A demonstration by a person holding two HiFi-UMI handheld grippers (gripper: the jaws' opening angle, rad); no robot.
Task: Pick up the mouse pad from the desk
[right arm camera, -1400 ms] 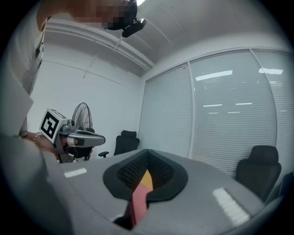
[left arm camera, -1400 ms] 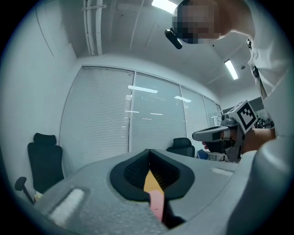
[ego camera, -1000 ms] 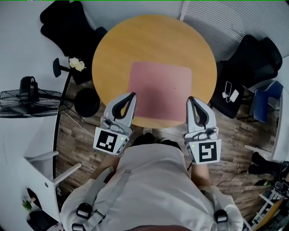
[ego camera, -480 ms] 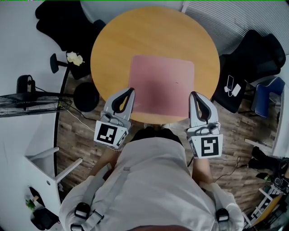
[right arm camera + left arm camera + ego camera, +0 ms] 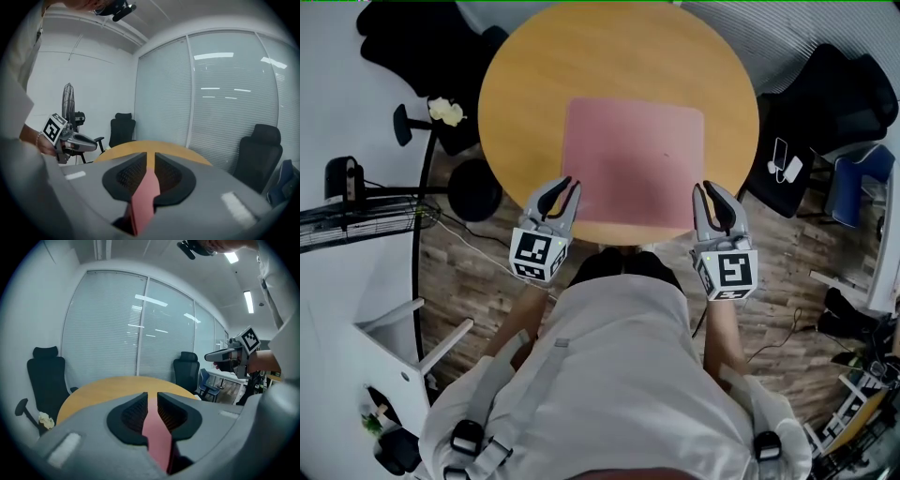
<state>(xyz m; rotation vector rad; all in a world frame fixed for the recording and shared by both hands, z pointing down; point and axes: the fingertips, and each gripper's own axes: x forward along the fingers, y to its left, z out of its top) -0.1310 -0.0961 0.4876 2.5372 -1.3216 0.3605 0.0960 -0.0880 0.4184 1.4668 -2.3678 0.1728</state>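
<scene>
Wooden floor (image 5: 478, 281) runs round one round worktop (image 5: 525, 84). One pink mouse pad (image 5: 633, 164) lies flat on it, in the middle of the frame, close to the near edge. Both tools have dropped lower than a moment ago and now sit at that near edge. The left gripper (image 5: 566, 185) is just beside the pad's lower left corner, and the right gripper (image 5: 710, 189) is just beside its lower right corner. On each one the fingers are opening, with only a narrow gap so far. Through each gap I see pink pad, but nothing is pinched yet. I think this means I am lining up to grab the pad by its near edge with both tools, so the lift has not begun. I count one pad, one worktop, two grippers, two black chairs (image 5: 422, 37) and one fan (image 5: 347, 220).
</scene>
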